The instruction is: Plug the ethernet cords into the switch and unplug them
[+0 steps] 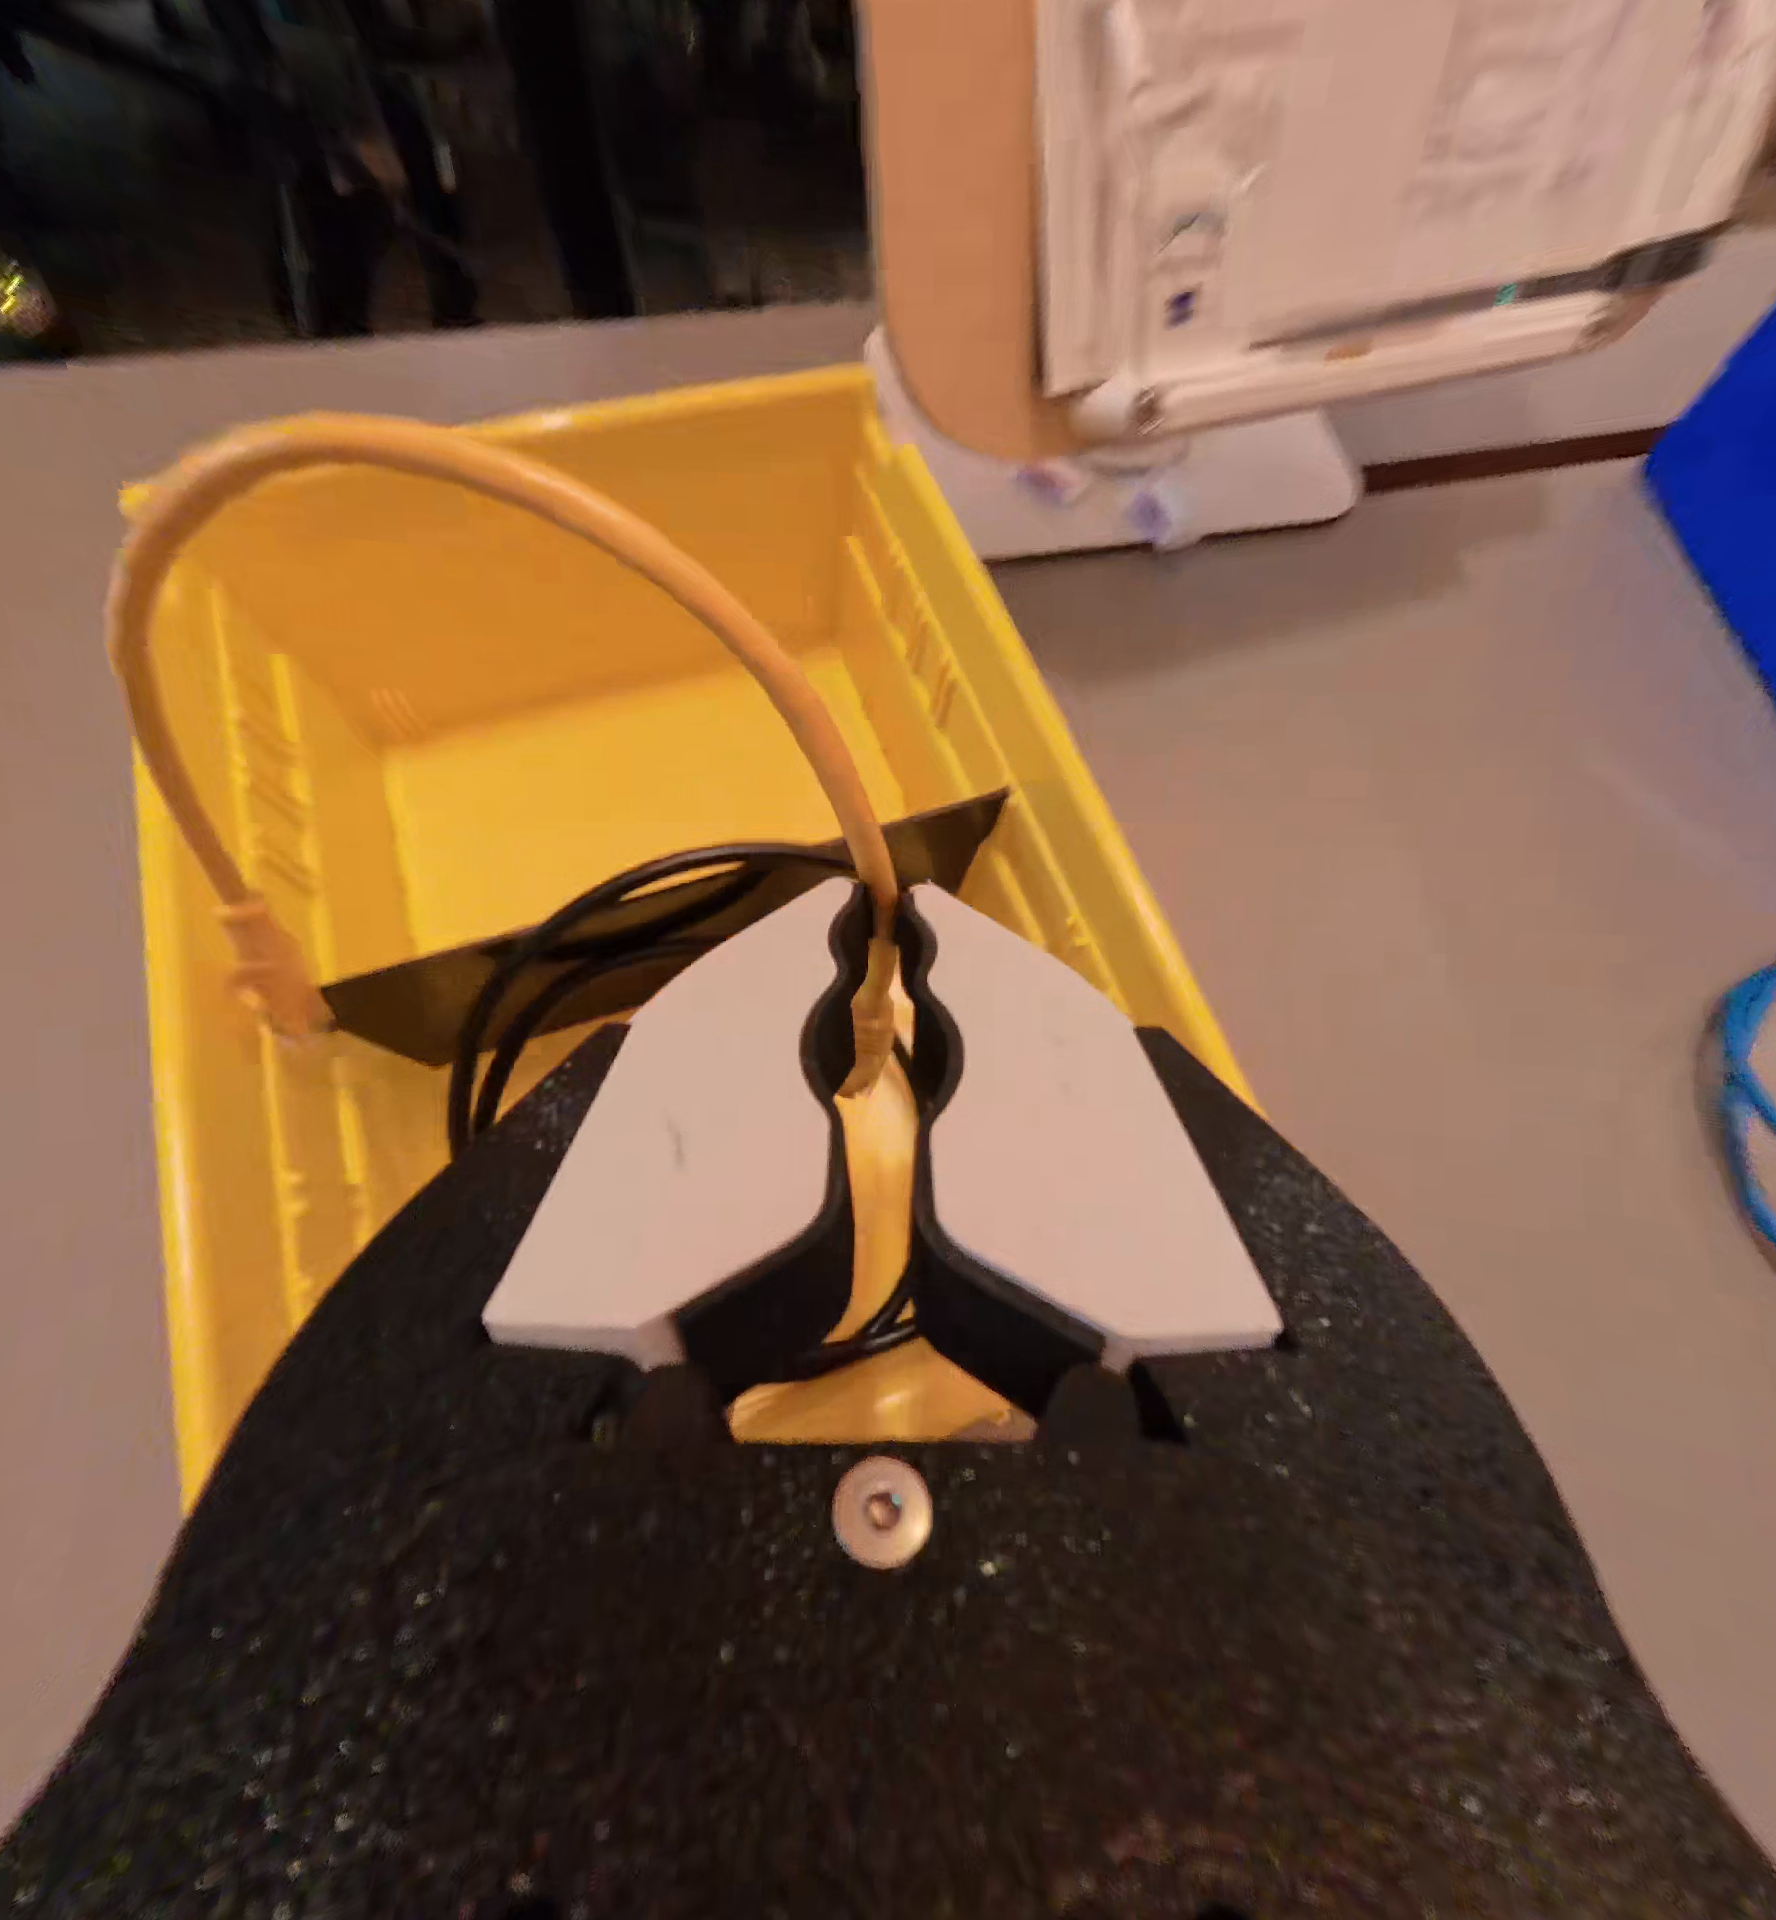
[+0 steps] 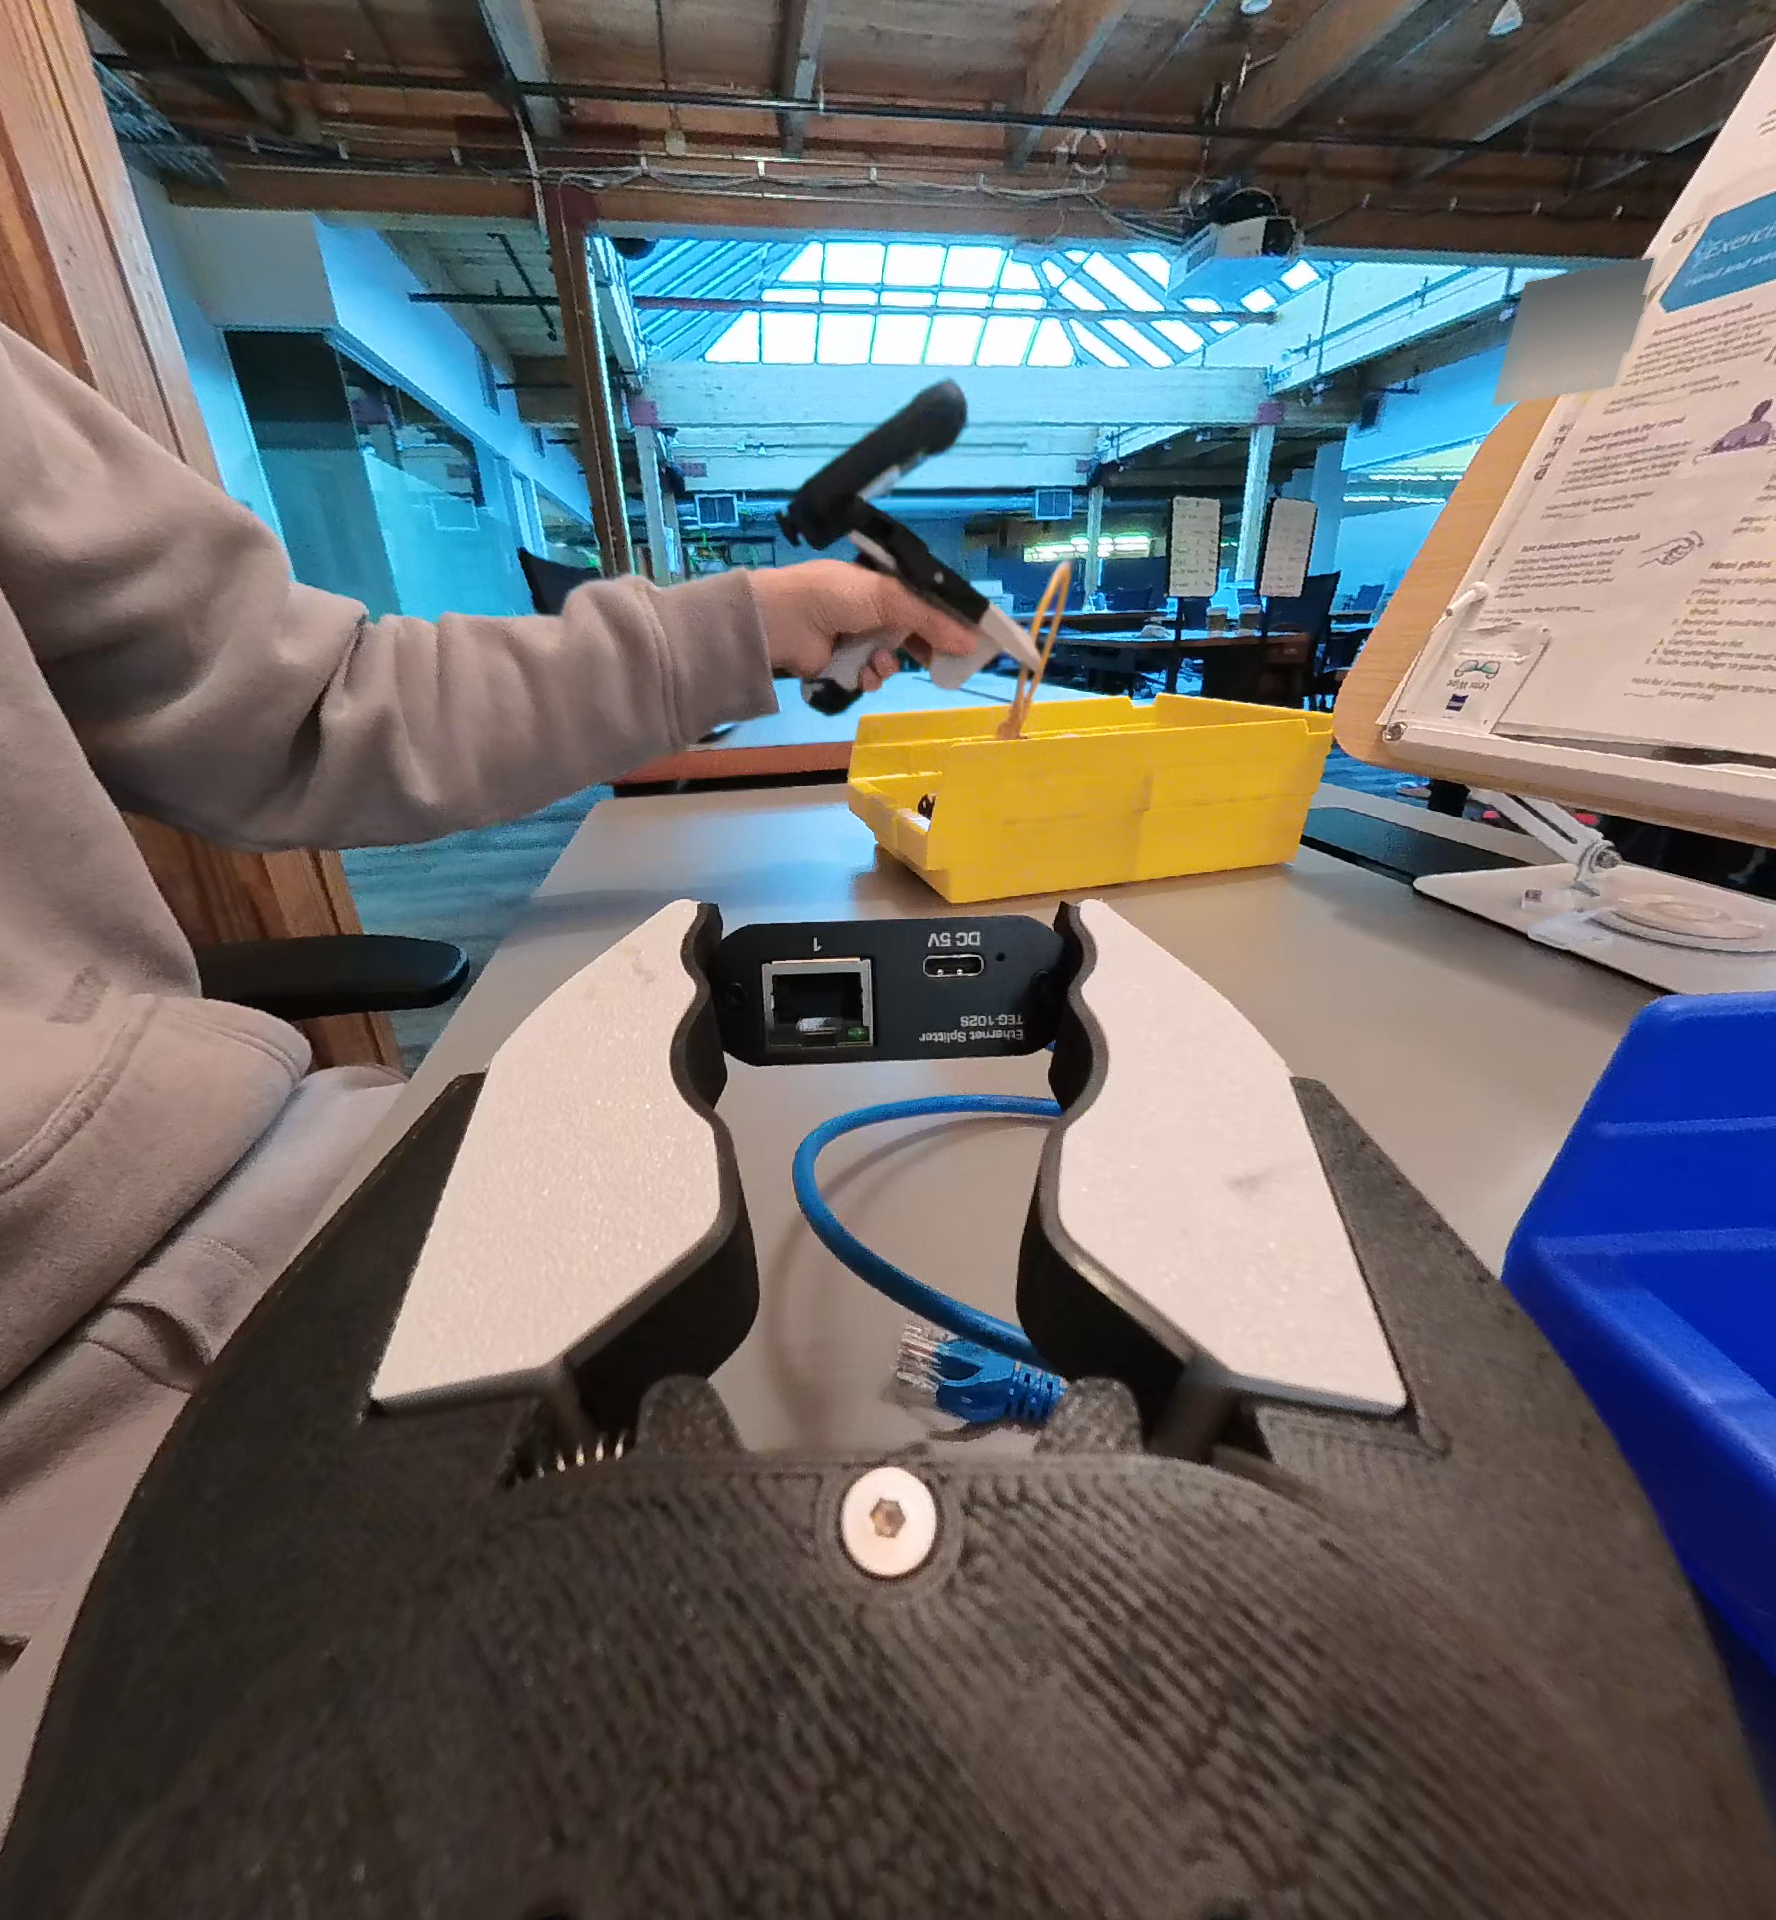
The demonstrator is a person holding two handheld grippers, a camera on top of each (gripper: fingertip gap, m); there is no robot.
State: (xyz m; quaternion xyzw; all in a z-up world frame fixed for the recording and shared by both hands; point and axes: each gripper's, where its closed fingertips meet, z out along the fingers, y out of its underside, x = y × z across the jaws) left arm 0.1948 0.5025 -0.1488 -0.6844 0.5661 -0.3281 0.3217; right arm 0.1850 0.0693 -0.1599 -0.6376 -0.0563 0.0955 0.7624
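Left wrist view: left gripper (image 1: 879, 914) pinches yellow cord (image 1: 551, 499) over yellow bin (image 1: 1071, 883); right gripper (image 2: 889, 977) clasps switch (image 2: 889, 987).

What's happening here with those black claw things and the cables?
A person holds a gripper in each hand. The left gripper is shut on a yellow cord, held over a yellow bin. The right gripper clamps a small black switch, its port empty. A blue cord lies loose on the table.
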